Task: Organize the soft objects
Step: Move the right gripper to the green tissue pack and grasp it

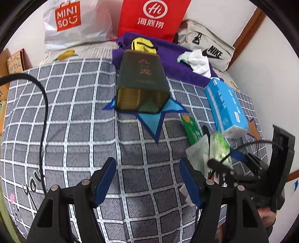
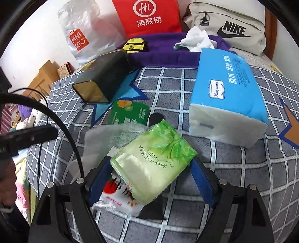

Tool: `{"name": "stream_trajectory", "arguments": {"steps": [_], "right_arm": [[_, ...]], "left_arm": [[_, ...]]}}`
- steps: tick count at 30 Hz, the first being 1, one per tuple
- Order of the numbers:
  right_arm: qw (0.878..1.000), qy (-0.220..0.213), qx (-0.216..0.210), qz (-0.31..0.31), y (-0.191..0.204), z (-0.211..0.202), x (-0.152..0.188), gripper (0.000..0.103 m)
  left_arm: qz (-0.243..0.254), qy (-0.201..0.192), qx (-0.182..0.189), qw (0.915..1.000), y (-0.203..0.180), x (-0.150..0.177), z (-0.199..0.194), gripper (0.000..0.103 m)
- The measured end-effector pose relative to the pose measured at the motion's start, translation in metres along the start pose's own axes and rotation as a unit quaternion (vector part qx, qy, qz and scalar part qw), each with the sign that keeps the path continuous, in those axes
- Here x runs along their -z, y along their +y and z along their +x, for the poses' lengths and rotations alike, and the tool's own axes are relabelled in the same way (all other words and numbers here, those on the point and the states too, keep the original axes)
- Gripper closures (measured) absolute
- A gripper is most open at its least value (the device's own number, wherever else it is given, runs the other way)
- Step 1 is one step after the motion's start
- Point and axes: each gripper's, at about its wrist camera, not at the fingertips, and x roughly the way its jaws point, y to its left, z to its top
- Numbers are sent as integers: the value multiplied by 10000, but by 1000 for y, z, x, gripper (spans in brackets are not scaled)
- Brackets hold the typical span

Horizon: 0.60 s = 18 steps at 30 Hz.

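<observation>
On bed: checked grey quilt [image 2: 233, 168] | white walls [image 1: 261, 56] | bags [image 2: 147, 16] behind

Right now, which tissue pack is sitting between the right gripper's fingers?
The light green tissue pack with leaf print. The big blue tissue pack lies farther off.

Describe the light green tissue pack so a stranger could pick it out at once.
On the grey checked bedspread, find the big blue tissue pack. Just below-left of it, between the right gripper blue fingers, lies the light green tissue pack: the only pale, leaf-printed one.
</observation>
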Motion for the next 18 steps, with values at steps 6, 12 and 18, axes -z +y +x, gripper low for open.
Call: {"name": "stream_trajectory", "arguments": {"steps": [6, 12, 18], "right_arm": [[9992, -312, -189, -172, 1, -2, 4, 25], [9983, -470, -336, -110, -3, -27, 9, 30], [9978, -595, -297, -44, -17, -50, 14, 36]], "left_arm": [[70, 138, -32, 9999, 2, 8, 8, 35], [180, 151, 103, 9997, -8, 8, 10, 35], [330, 221, 316, 9987, -28, 11, 14, 35]]}}
